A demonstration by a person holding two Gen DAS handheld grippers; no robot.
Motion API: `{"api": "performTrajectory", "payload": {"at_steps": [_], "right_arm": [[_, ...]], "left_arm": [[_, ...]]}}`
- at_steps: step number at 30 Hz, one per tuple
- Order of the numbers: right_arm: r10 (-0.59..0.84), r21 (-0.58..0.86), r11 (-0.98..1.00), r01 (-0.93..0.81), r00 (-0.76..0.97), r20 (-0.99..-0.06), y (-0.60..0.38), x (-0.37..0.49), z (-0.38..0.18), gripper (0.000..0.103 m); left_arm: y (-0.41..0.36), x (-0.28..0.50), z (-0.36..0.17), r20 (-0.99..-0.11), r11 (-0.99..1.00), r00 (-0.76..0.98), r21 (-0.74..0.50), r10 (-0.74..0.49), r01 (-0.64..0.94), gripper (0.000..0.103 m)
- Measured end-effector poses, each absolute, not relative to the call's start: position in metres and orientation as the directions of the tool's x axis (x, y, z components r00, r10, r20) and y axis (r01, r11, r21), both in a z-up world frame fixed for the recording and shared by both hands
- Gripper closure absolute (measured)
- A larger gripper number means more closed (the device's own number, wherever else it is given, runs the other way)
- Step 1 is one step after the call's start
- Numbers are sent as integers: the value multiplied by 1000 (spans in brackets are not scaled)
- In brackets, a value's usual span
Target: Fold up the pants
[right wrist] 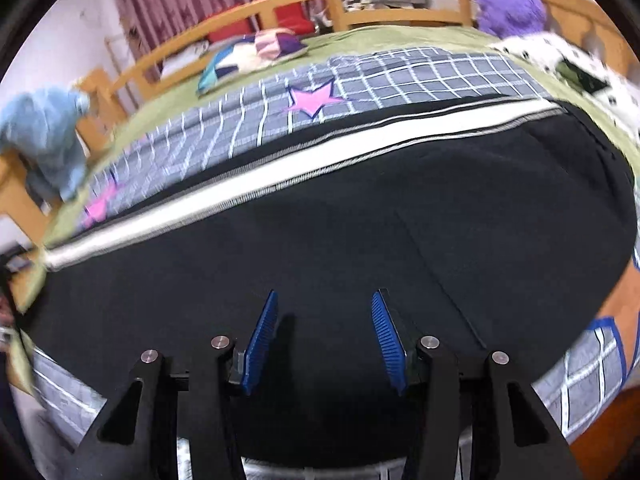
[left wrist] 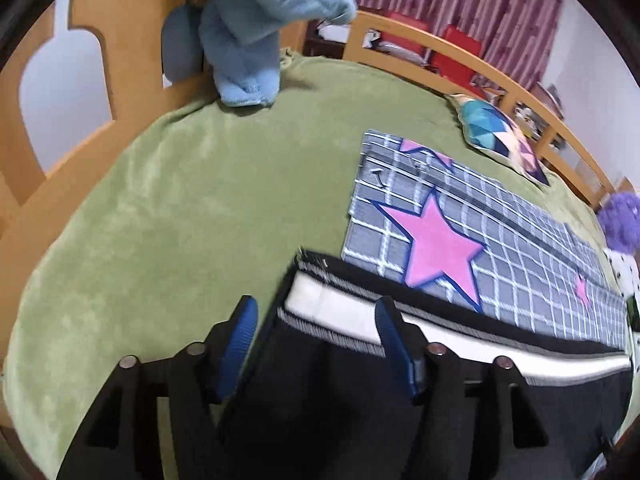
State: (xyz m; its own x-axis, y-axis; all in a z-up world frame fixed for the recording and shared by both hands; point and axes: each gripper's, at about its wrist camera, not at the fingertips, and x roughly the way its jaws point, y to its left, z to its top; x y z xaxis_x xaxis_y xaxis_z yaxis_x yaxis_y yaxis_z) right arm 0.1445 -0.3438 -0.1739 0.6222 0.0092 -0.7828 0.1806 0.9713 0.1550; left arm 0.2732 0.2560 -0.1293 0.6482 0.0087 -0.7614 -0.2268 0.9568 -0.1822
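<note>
Left gripper (left wrist: pixel 316 308): your jaws stand apart, straddling the leg-end corner of the pants (left wrist: pixel 320 380). The hem passes between the blue pads (left wrist: pixel 240 332), but they don't look pressed on it. Motion blur there, so the contact is unsure.

Right gripper (right wrist: pixel 324 304): your jaws stand apart over the broad black cloth, nothing between the pads, no fold pinched.

The pants lie flat along the near side of the bed (left wrist: pixel 180 200), white side stripe (right wrist: pixel 280 184) running their length, one leg seemingly stacked on the other. They rest partly on the grey checked star blanket (left wrist: pixel 460 220). A patterned pillow (left wrist: pixel 504 136) sits farther back, well clear.

Step in hand, as I judge it: lengthwise fold done, hem not yet taken for the crosswise fold.

Next move calls for closing your left jaws on both hem layers at once, taking a matching pinch with the right, then carrying the hem toward the waistband without dragging the blanket.
</note>
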Motion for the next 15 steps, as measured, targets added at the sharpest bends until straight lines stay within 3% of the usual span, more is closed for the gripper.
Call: {"api": "performTrajectory", "payload": {"at_steps": [5, 8, 12, 15], "right_arm": [[1, 118, 982, 151, 612, -791, -331, 153, -175, 51], [78, 192, 976, 102, 661, -746, -323, 135, -164, 46], [58, 107, 993, 42, 621, -781, -303, 137, -195, 42], [52, 84, 996, 14, 685, -726, -300, 134, -206, 39]], "left_arm": [[247, 223, -128, -768, 956, 640, -181, 9, -231, 43], [247, 184, -127, -746, 939, 665, -244, -22, -243, 43], [246, 138, -137, -728, 909, 681, -330, -74, -254, 43], [247, 119, -155, -739, 885, 665, -375, -105, -277, 43]]}}
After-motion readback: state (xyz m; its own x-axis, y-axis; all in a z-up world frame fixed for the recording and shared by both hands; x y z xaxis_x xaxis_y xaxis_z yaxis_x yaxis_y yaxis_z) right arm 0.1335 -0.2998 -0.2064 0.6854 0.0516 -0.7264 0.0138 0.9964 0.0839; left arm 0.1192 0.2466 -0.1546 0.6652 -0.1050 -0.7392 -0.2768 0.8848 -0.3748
